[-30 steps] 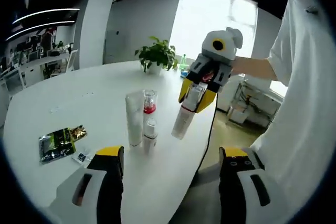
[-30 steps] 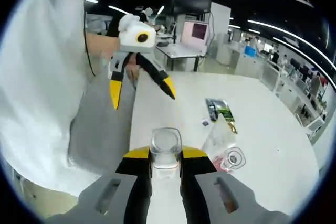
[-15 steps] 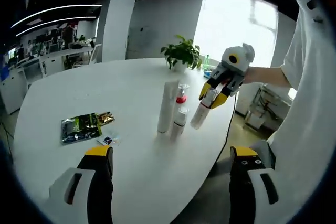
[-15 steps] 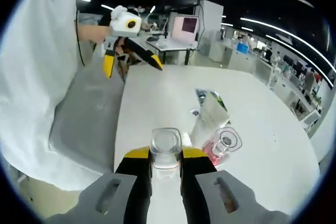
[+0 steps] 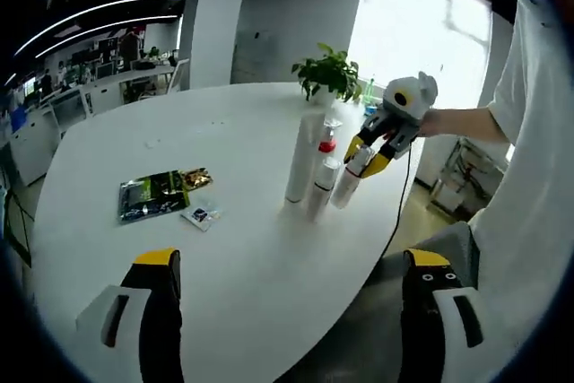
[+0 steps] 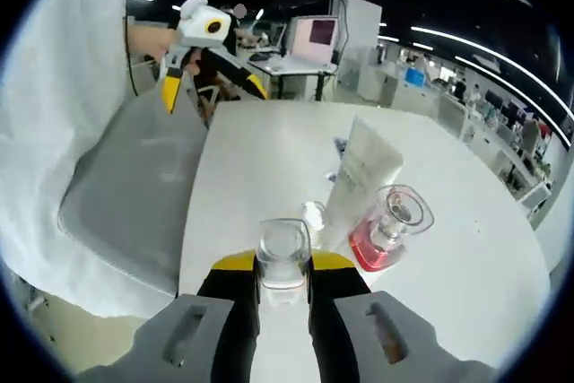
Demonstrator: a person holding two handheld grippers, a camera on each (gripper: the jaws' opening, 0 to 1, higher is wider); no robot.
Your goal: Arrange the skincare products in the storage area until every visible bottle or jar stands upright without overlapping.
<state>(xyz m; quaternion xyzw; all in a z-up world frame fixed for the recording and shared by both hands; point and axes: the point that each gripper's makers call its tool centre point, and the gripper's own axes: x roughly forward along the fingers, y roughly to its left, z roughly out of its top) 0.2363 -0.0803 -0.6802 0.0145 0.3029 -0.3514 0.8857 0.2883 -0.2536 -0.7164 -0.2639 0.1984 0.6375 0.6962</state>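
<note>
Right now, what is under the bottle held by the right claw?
The white table lies under the held bottle, beside the small white bottle. Whether its base touches the table cannot be seen.

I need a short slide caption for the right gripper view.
Right tongs hold a clear-capped bottle beside a white tube.

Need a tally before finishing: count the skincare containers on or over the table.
4. White tube, red-liquid bottle and small white bottle stand clustered on the table; the right gripper holds a clear-capped bottle beside them. Others may be hidden.
</note>
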